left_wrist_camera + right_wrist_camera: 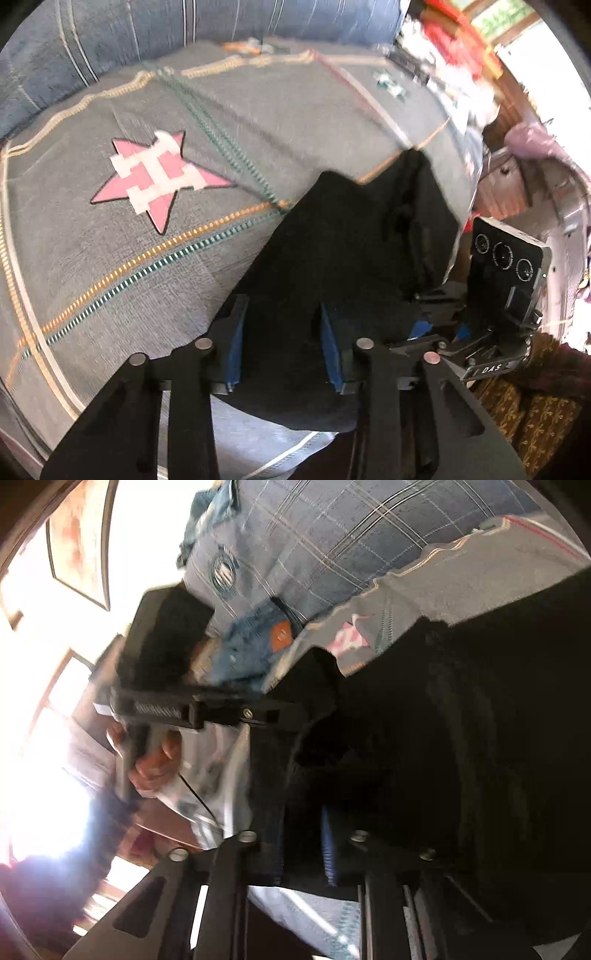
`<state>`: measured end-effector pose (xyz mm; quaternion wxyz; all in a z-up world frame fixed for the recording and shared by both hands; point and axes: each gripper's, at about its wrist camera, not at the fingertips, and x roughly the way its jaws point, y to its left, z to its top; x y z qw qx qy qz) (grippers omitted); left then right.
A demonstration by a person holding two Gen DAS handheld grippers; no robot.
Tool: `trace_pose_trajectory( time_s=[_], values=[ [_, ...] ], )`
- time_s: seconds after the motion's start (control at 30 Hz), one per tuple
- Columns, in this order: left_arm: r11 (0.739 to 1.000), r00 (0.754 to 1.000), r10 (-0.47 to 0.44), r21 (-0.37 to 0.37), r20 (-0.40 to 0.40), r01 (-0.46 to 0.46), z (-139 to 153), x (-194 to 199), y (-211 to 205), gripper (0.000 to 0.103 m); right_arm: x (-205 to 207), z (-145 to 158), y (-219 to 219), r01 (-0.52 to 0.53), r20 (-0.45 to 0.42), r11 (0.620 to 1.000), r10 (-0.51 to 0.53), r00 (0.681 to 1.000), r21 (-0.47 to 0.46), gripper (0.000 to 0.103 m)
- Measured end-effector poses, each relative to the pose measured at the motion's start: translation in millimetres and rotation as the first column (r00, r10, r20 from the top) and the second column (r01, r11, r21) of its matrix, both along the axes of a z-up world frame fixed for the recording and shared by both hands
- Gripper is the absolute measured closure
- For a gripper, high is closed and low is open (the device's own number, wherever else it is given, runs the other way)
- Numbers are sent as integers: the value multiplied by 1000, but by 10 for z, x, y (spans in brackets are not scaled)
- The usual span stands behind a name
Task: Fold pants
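Observation:
The black pants lie bunched on a grey bedcover, one end raised toward me. My left gripper has its blue pads closed against a thick fold of that cloth. Just to its right my right gripper pinches the same edge of the pants. In the right wrist view the pants fill the right half as a dark mass, and my right gripper is shut on the cloth, one blue pad showing. The left gripper appears there too, with a hand on its handle.
A pink star patch marks the bedcover. A blue plaid cushion lies along the far side, with blue jeans beside it. Cluttered shelves and a wooden chest stand to the right, above a patterned rug.

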<state>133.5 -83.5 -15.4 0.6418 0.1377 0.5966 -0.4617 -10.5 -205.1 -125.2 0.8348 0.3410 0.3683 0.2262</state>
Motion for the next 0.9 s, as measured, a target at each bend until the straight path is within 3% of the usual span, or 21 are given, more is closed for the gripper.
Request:
trace_pose_trajectory(
  time_s=[0.2,0.4,0.53,0.7,0.8,0.9],
  values=[
    [989,999,49,-142,9,-47,489,-172,43,72,-206,348,-84,-21,101,999,17,995,29,90],
    [975,999,9,-221,35,-1,778,-331,-506,72,-579,650,-564,86,185,994,-98,978,69,90],
    [976,999,-31,-215,14,33,654,-385,-1081,72,-832,645,-943,187,188,980,-196,962,67,90],
    [992,997,-41,-120,-61,34,203,-457,-1727,72,-1078,361,-1354,291,128,954,-299,946,76,90],
    [999,999,1,-49,-45,-3,-65,-492,-1906,68,-1132,169,-1488,311,108,949,-315,943,59,88],
    [996,996,57,-72,-68,-62,-142,-474,-1887,61,-1151,-36,-1553,316,88,949,-316,945,20,86]
  ],
)
